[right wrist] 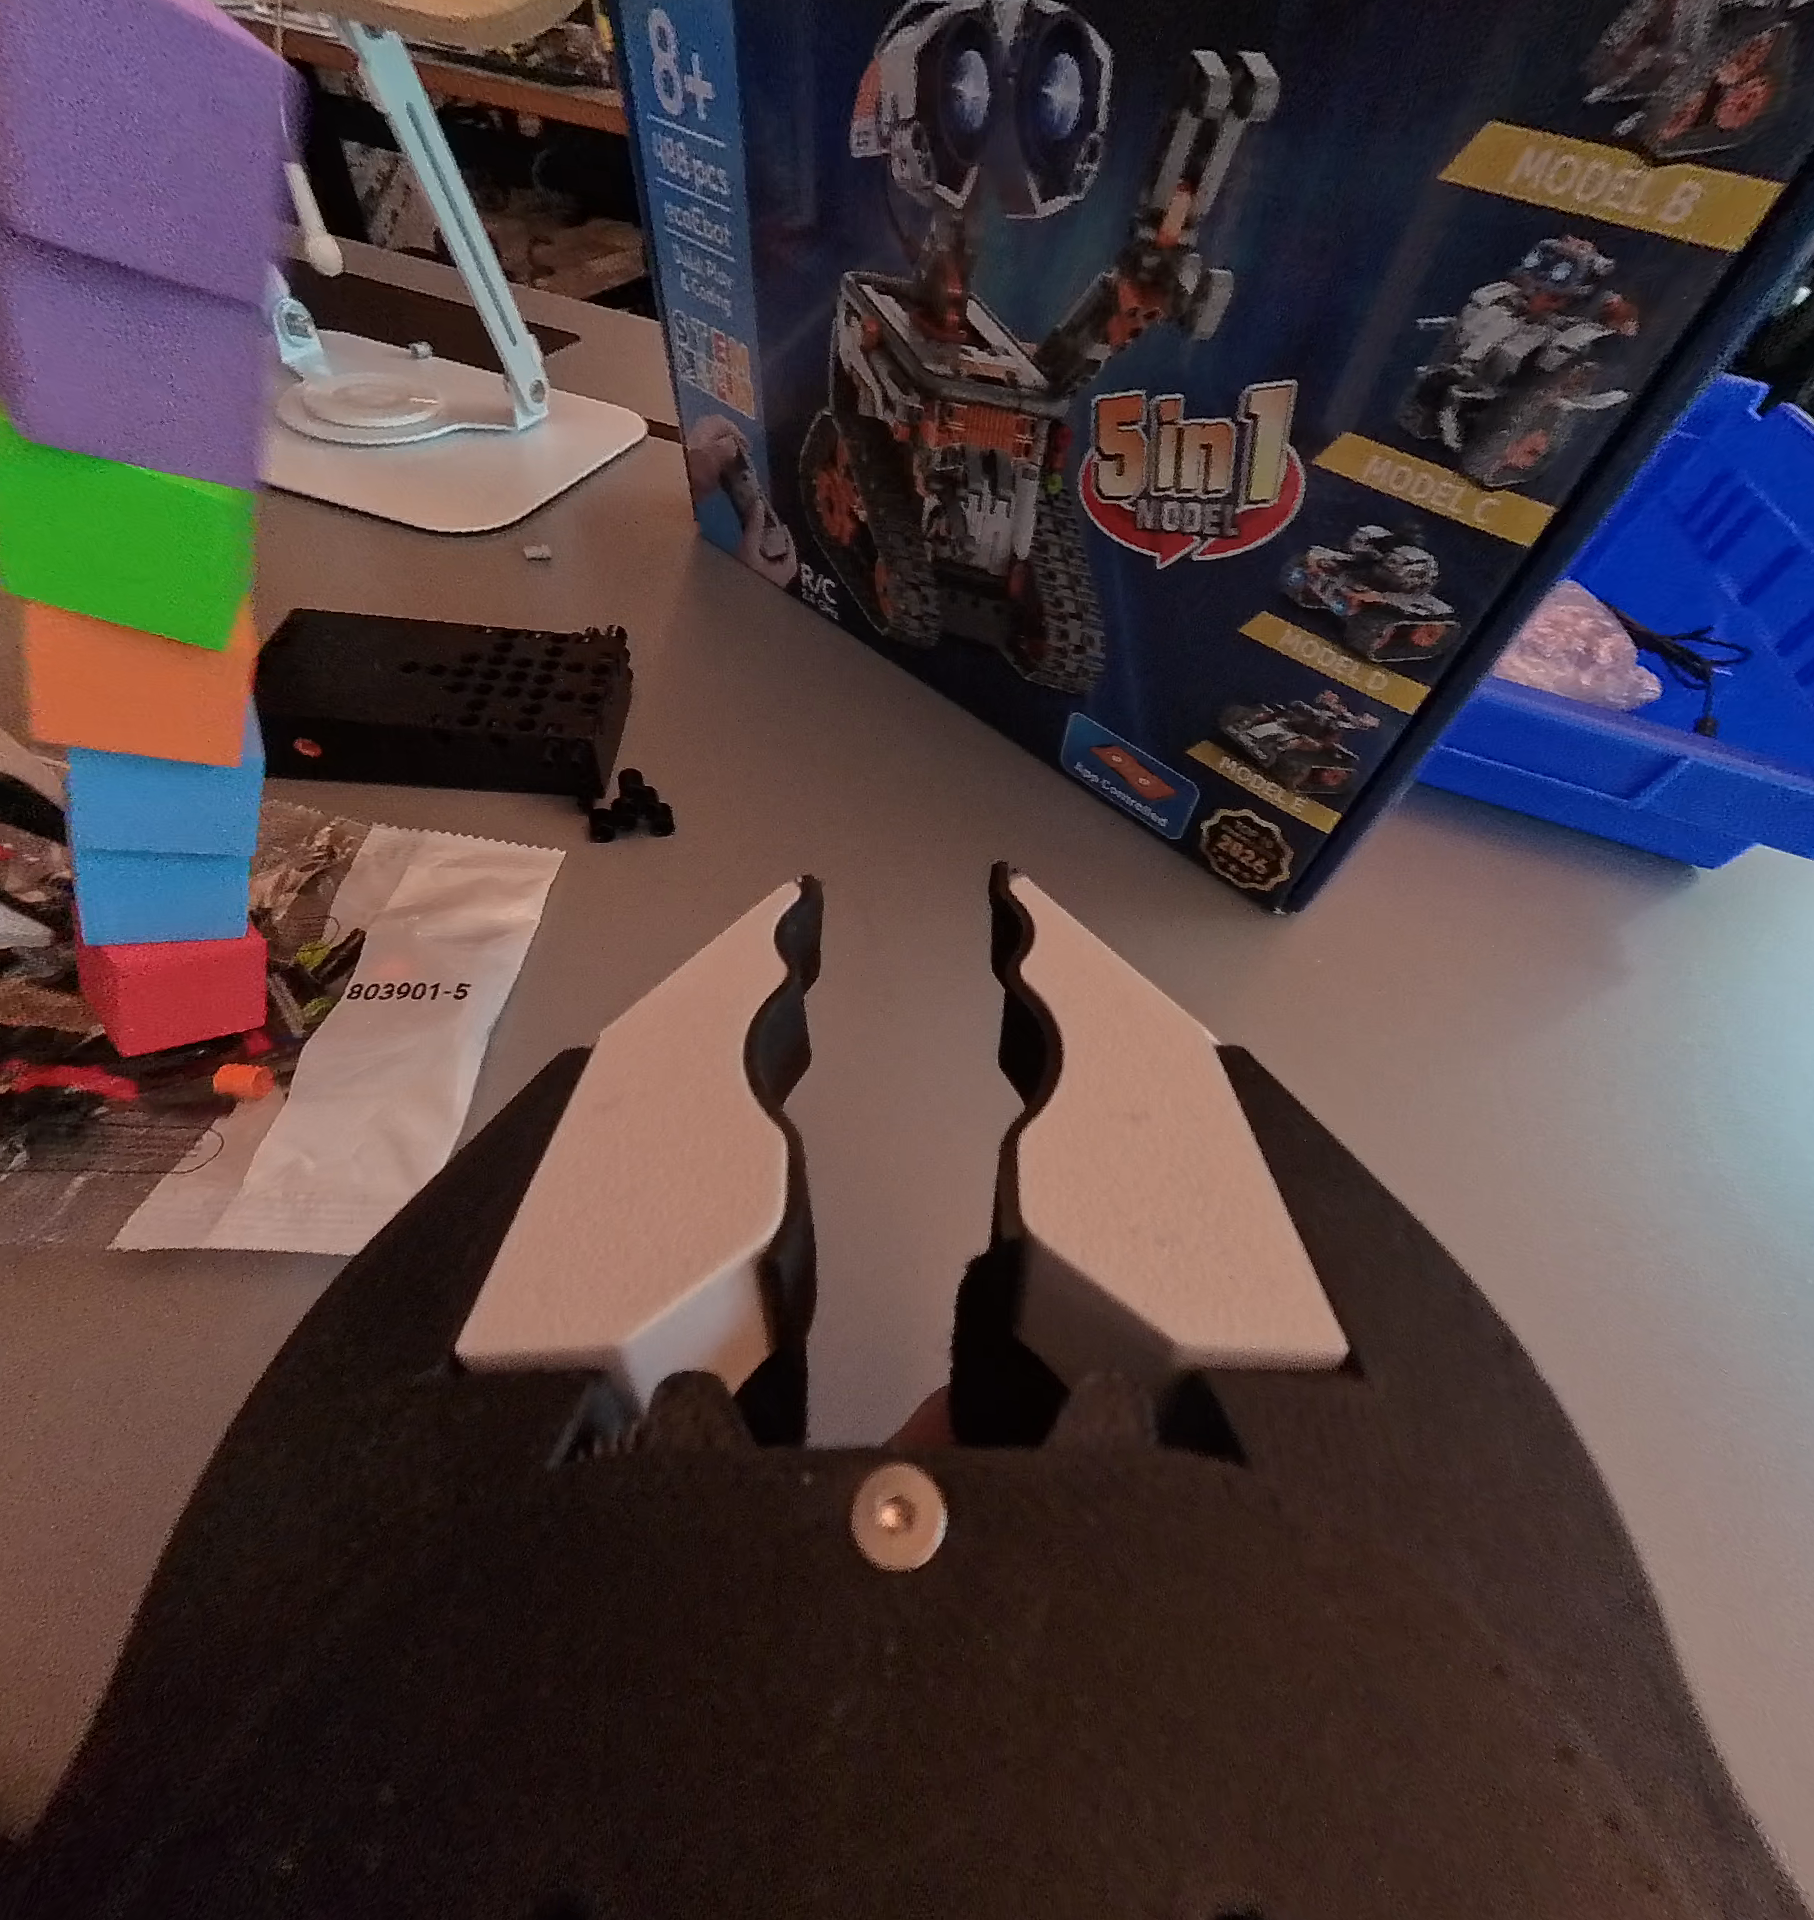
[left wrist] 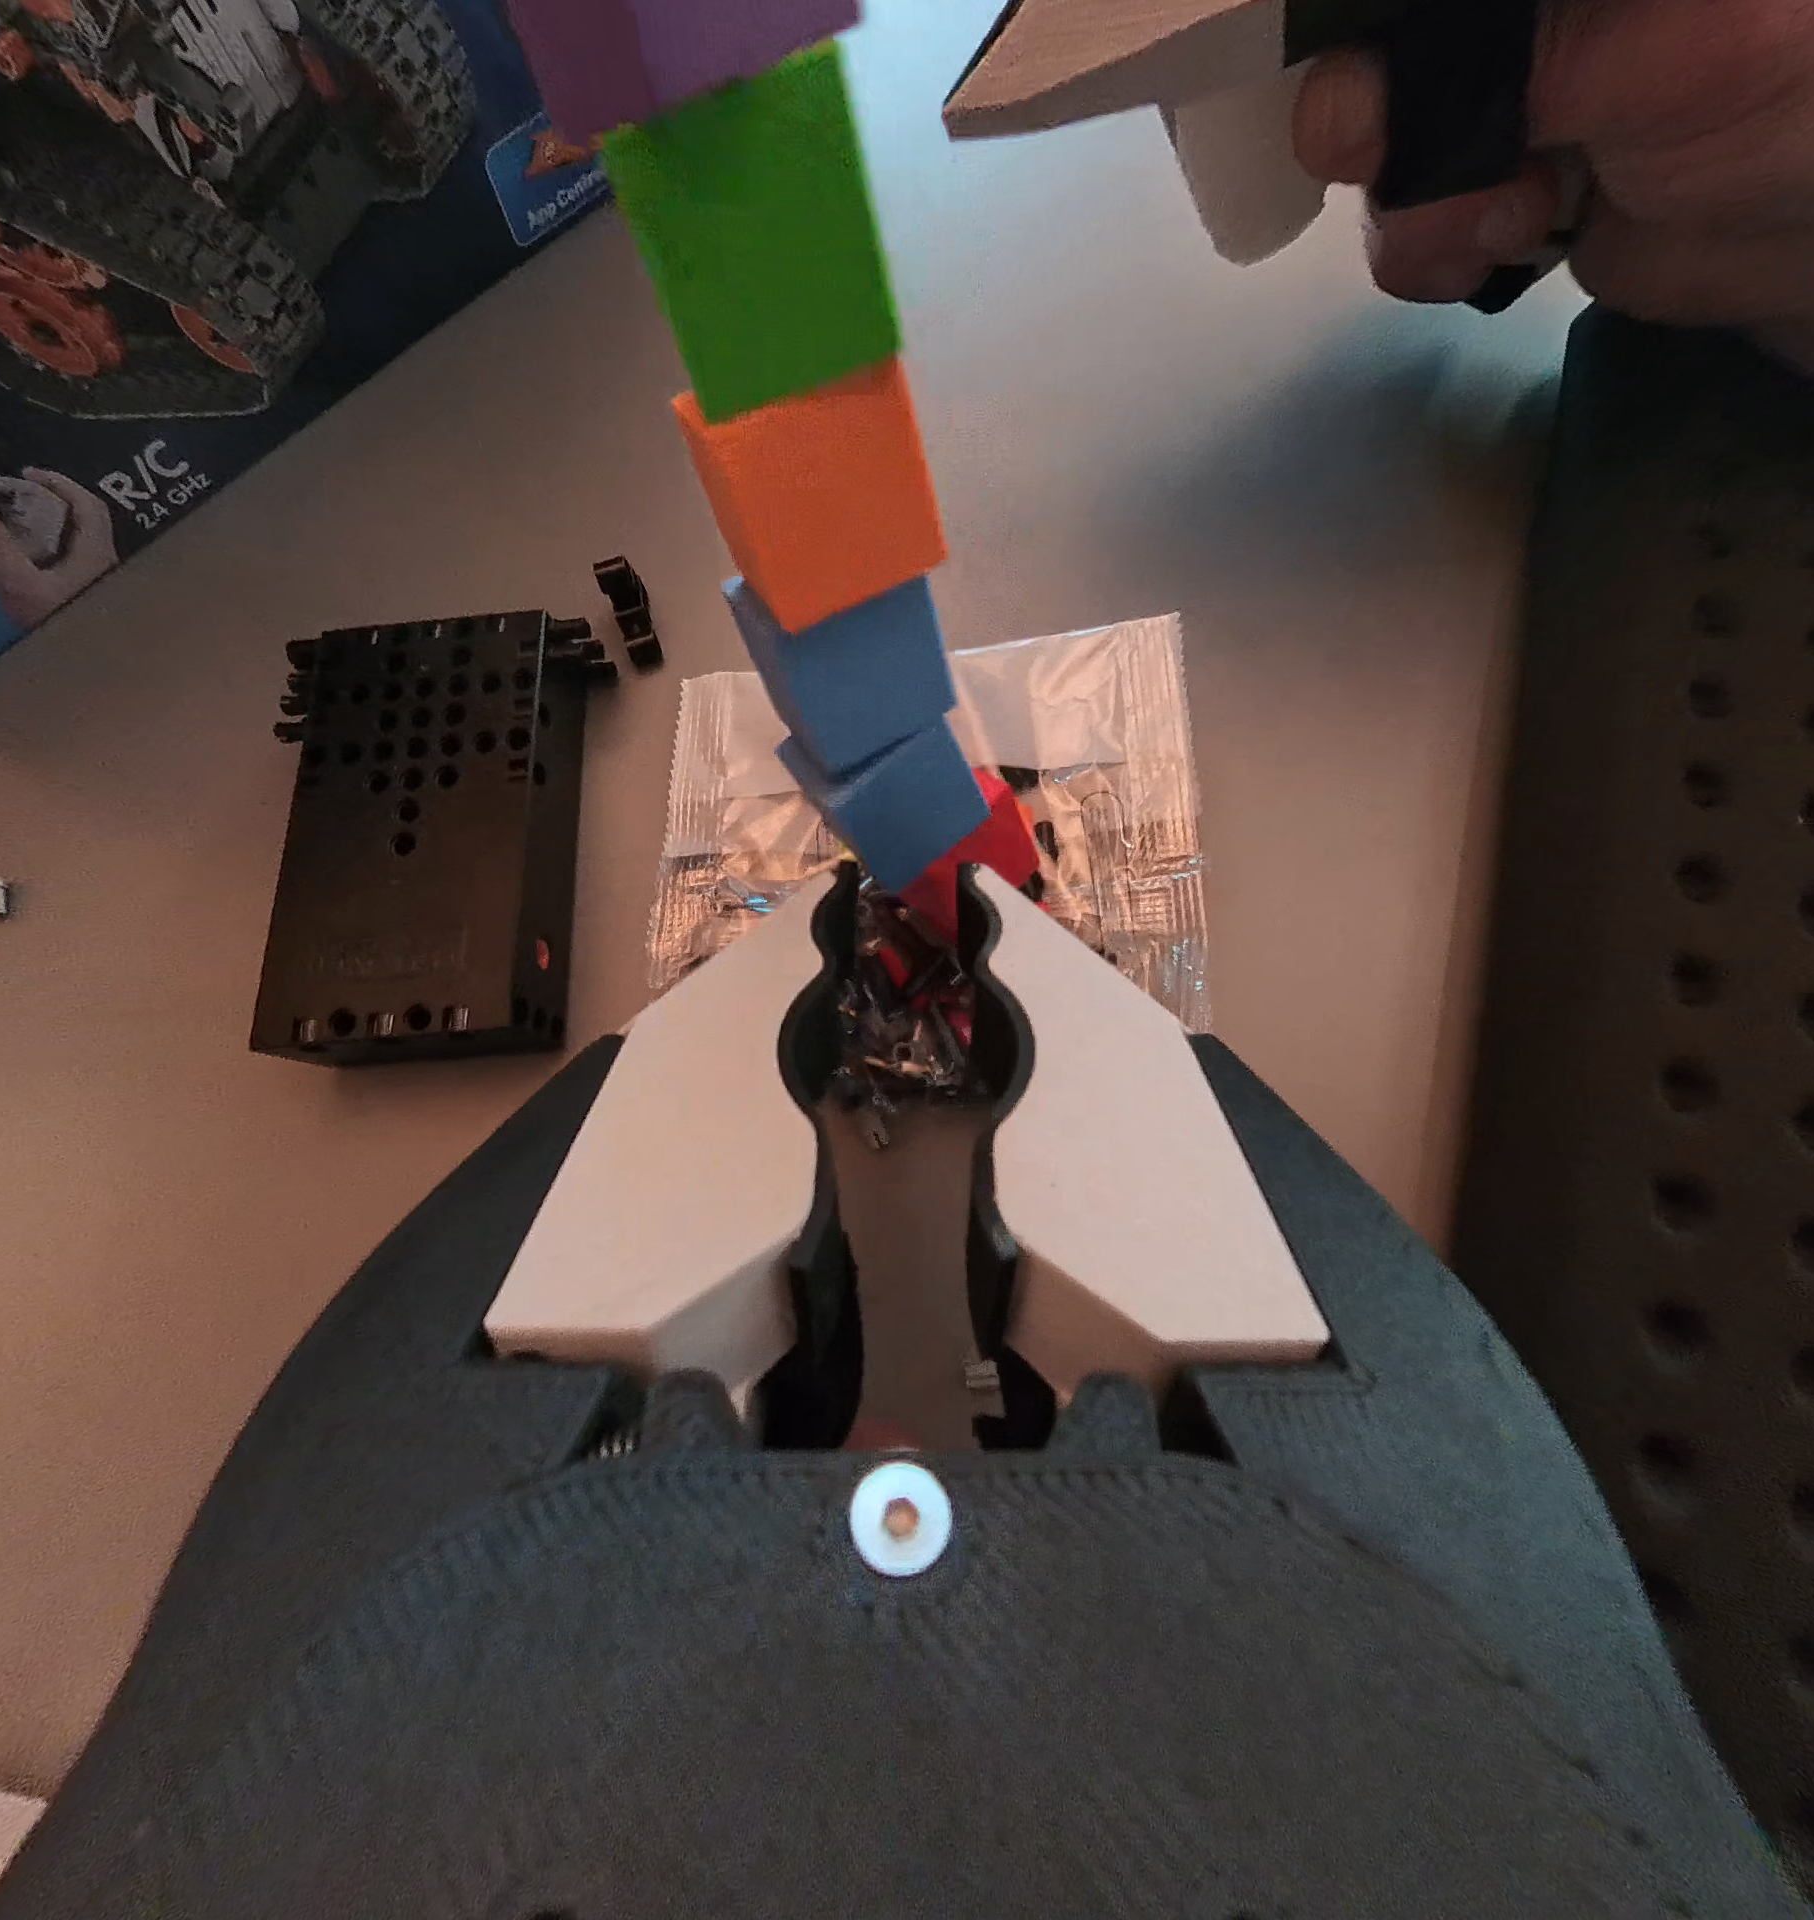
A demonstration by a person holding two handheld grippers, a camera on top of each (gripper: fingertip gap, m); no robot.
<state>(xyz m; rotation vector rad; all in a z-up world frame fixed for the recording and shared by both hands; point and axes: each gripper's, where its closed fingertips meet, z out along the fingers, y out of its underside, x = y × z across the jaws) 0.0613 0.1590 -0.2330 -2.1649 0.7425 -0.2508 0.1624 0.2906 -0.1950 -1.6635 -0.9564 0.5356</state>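
A leaning tower of foam blocks (left wrist: 820,499) stands on a clear plastic bag of small parts (left wrist: 1090,727): red at the base, then two blue, orange, green and purple on top. My left gripper (left wrist: 908,883) hangs over the bag with its tips at the red base block (left wrist: 1002,831). Its jaws are a narrow gap apart, and I cannot tell whether they pinch the block. My right gripper (right wrist: 903,883) is open and empty above bare table, right of the tower (right wrist: 144,675) and the bag (right wrist: 415,1039). One of its white fingers (left wrist: 1090,73) and a gloved hand show in the left wrist view.
A black perforated case (left wrist: 425,831) (right wrist: 446,696) lies left of the bag, with small black pieces (right wrist: 633,805) beside it. A large blue toy box (right wrist: 1194,416) stands behind, a blue bin (right wrist: 1661,727) to its right, and a white stand base (right wrist: 446,447) at the back. A dark perforated panel (left wrist: 1713,935) lines the right. Left tips to right tips: about 20 cm. To the black perforated case (right wrist: 446,696): left tips about 10 cm, right tips about 15 cm. The left camera catches it too, in the left wrist view (left wrist: 468,773).
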